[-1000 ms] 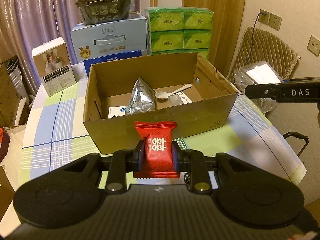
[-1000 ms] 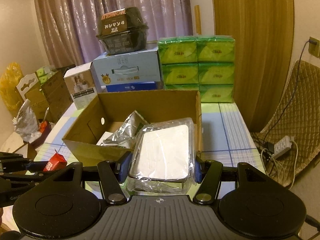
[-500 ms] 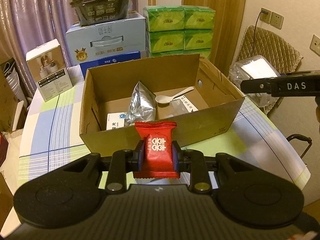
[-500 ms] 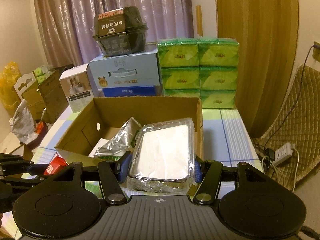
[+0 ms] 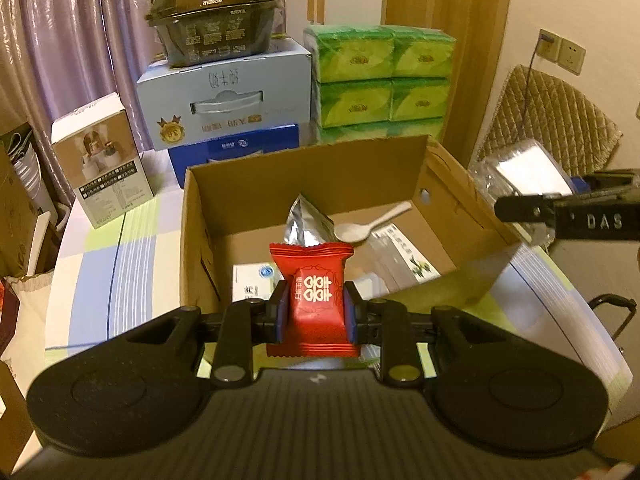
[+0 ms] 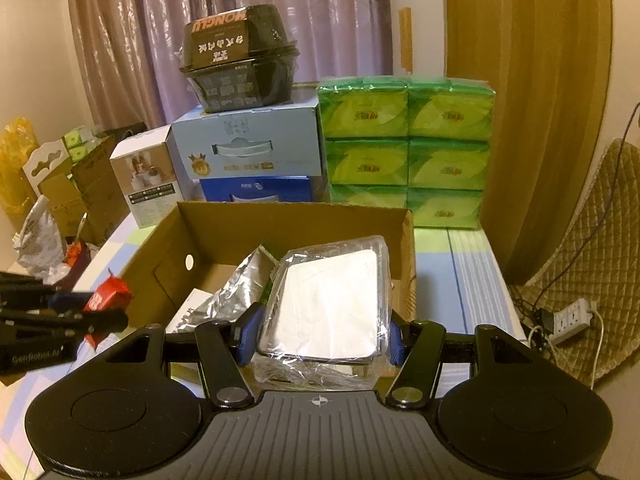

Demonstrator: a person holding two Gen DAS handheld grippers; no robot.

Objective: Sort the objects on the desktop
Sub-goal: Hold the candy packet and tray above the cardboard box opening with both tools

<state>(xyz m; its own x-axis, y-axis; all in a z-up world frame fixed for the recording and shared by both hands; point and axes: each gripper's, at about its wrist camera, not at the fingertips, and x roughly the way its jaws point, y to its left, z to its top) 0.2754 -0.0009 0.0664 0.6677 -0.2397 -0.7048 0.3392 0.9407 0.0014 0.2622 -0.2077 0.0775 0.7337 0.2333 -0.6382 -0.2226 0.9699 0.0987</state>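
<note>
**Both grippers loaded, the open box just ahead and below**

The left gripper (image 5: 313, 312) is closed on a red candy packet (image 5: 311, 296), which stands upright between the two pads, its long axis pointing up and away from the gripper body. The right gripper (image 6: 320, 334) is clamped on a clear-wrapped white tray (image 6: 326, 304), held flat, with its long axis running forward along the fingers.

The relation that matters is where the cardboard box (image 5: 404, 156) lies from each gripper. In the left wrist view the near wall of the box is directly under the packet, and the open floor lies straight ahead and lower (a silver foil pouch (image 5: 308, 222), a white spoon (image 5: 370, 226) and some flat packs are already inside). In the right wrist view the tray hangs over the right part of the box opening, close to the right wall (image 6: 408, 256).

I judge that both grippers are about equally near to the box, the left one at its front edge and the right one at its right side. For the left, a short move forward and down should bring the packet over free floor in front of the pouch. The tray is wide, so it probably needs the bare area right of the pouch.
</note>
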